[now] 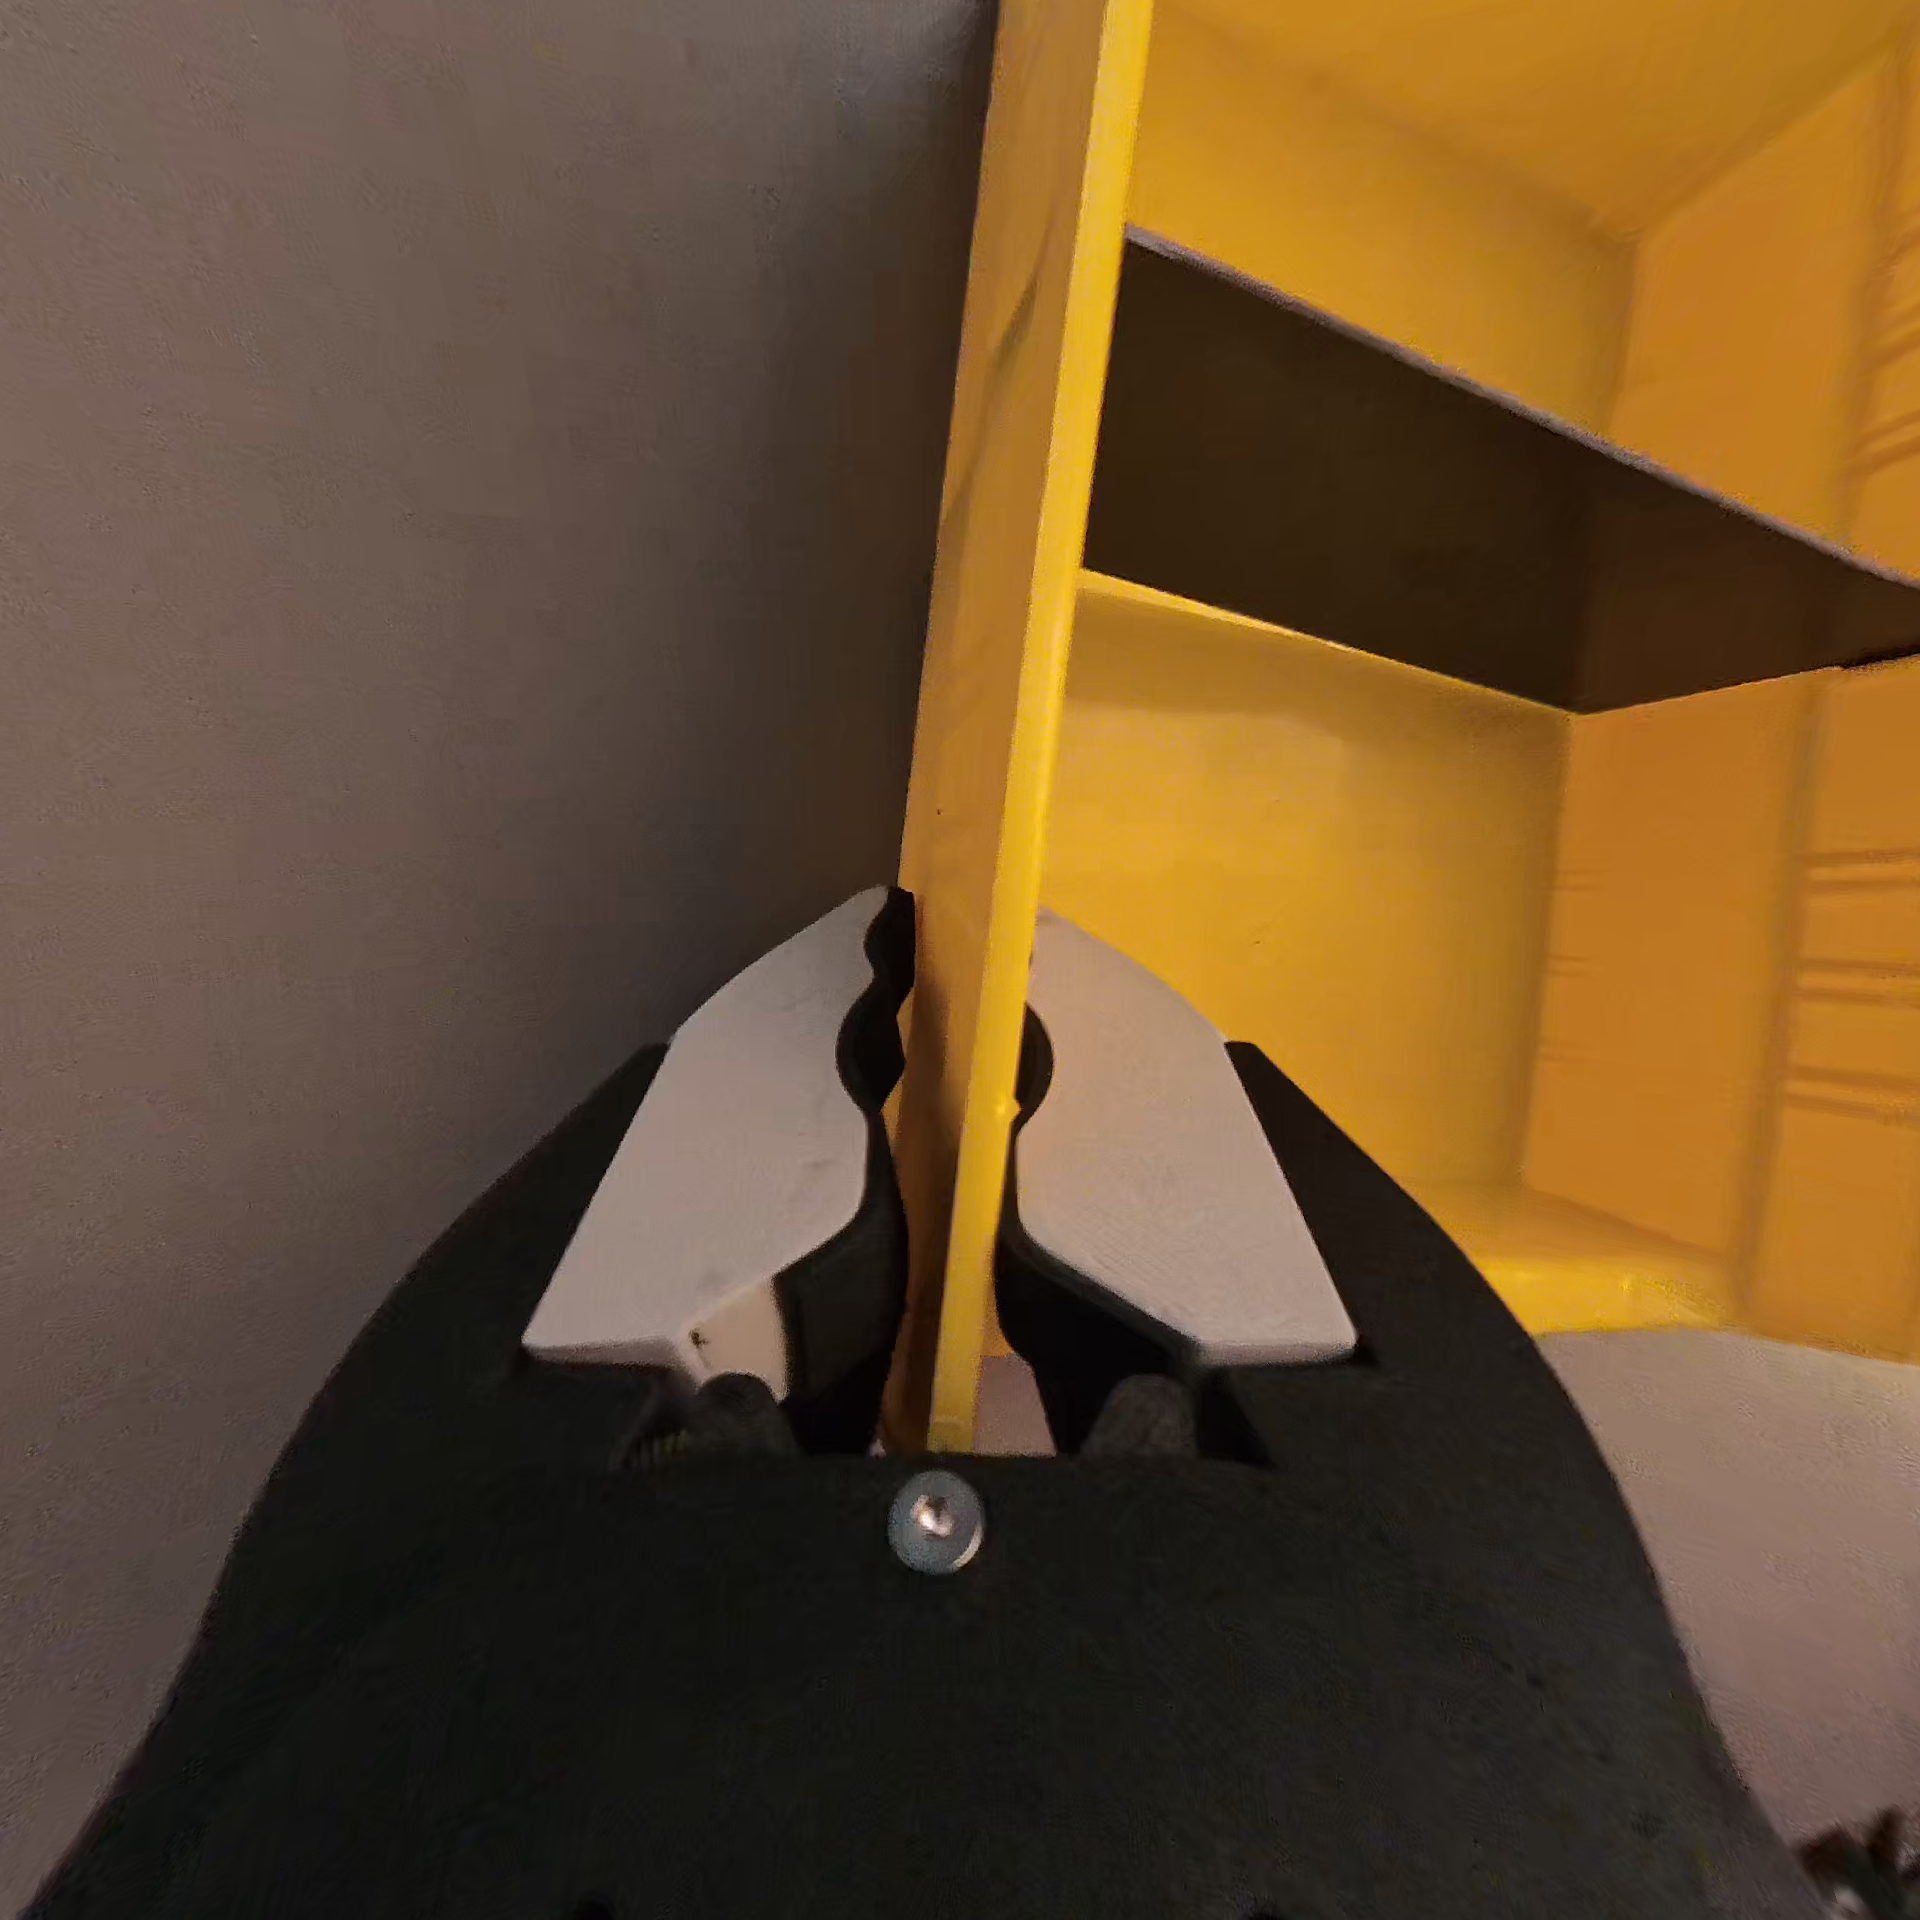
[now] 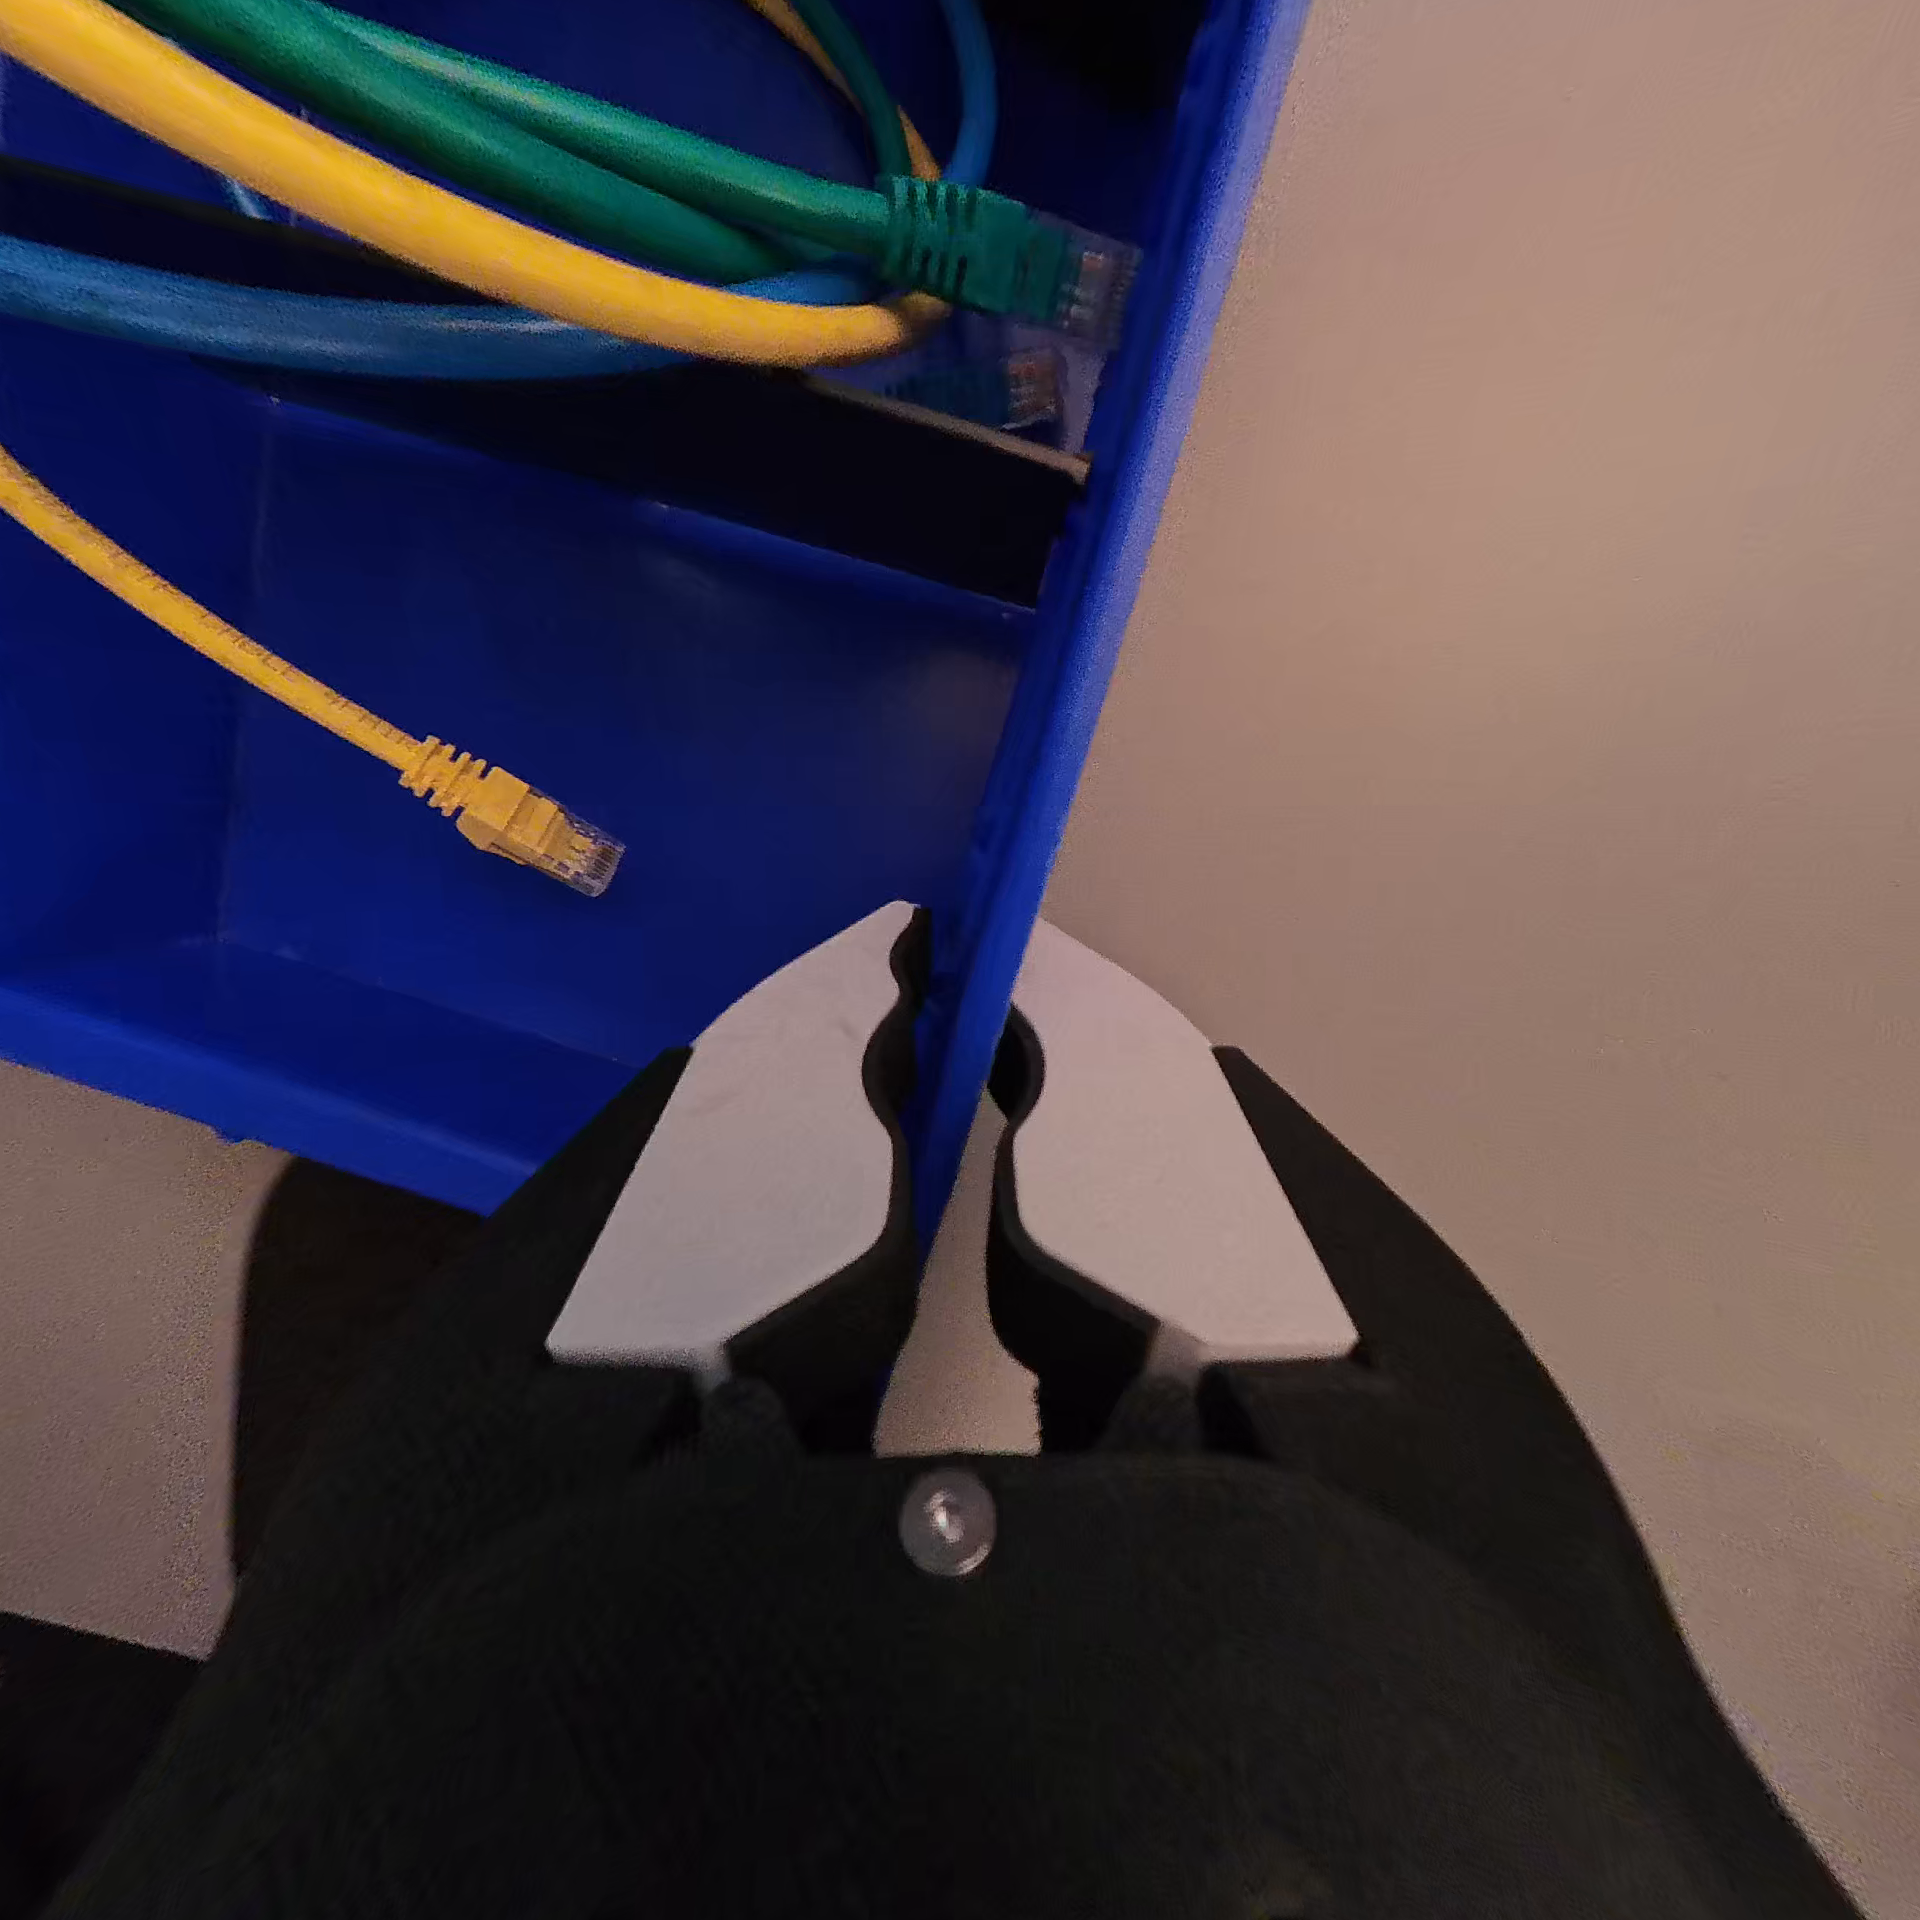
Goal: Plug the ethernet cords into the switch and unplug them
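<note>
In the left wrist view my left gripper (image 1: 966, 925) is shut on the left side wall of a yellow bin (image 1: 1023, 582). A dark divider (image 1: 1455, 520) splits the bin into compartments that look empty. In the right wrist view my right gripper (image 2: 966, 930) is shut on the right side wall of a blue bin (image 2: 1081, 748). The blue bin holds ethernet cords: a yellow cord (image 2: 312, 197) whose plug (image 2: 520, 816) hangs in the near compartment, a green cord with its plug (image 2: 977, 249) at the right wall, and a blue cord (image 2: 312, 322). No switch is in view.
A dark divider (image 2: 935, 488) crosses the blue bin. Both bins rest on a pale grey surface (image 1: 416, 623), which also shows in the right wrist view (image 2: 1558, 623). A small dark object (image 1: 1860, 1870) shows at the left wrist view's bottom right corner. The left gripper's tips are roughly 75 centimetres from the right gripper's.
</note>
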`<state>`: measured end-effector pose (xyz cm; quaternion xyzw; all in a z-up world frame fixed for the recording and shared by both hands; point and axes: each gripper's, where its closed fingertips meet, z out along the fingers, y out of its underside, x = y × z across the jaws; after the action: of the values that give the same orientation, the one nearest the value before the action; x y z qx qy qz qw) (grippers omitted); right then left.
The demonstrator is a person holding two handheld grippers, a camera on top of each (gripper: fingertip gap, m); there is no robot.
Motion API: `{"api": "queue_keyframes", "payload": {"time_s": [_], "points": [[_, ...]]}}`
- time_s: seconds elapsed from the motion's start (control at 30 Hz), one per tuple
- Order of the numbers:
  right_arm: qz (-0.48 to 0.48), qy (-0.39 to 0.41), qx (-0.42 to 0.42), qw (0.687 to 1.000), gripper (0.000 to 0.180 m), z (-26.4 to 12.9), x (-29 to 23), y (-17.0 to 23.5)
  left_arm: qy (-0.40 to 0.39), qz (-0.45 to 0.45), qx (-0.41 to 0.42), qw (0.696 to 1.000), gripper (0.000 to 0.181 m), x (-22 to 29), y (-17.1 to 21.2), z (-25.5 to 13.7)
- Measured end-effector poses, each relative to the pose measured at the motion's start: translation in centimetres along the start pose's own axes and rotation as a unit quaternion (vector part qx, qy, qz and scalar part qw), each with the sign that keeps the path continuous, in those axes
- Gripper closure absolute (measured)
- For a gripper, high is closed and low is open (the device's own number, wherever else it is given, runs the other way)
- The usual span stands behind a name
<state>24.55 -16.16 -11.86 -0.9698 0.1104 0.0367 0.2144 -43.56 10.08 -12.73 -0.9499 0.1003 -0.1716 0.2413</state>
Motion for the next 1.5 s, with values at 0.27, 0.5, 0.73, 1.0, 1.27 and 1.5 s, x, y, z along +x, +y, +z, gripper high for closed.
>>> {"api": "queue_keyframes", "payload": {"time_s": [0.27,0.5,0.73,1.0,1.27,1.5], "points": [[-0.053,-0.03,0.001,0.998,0.163,1.4,-9.1,-0.9,-0.006,0.07,-0.103,0.992,0.17,5.9,2.3,1.4],[-0.075,-0.032,0.008,0.997,0.164,2.6,-13.3,-2.1,0.033,0.066,-0.137,0.988,0.159,10.3,2.8,2.5],[-0.08,-0.027,0.065,0.994,0.134,1.7,-15.4,-3.7,0.108,0.145,-0.188,0.966,0.144,14.0,4.9,2.1],[-0.202,-0.069,0.408,0.888,0.129,-11.8,-29.7,-8.1,0.211,0.062,-0.018,0.975,0.149,13.7,-0.7,-2.5],[-0.311,-0.124,0.081,0.939,0.144,-0.1,-40.1,-4.3,0.203,0.016,0.324,0.924,0.138,10.4,-9.9,-9.0],[-0.254,-0.119,-0.035,0.959,0.131,2.8,-41.1,-4.8,0.189,0.066,0.343,0.918,0.139,12.2,-10.4,-9.2]]}}
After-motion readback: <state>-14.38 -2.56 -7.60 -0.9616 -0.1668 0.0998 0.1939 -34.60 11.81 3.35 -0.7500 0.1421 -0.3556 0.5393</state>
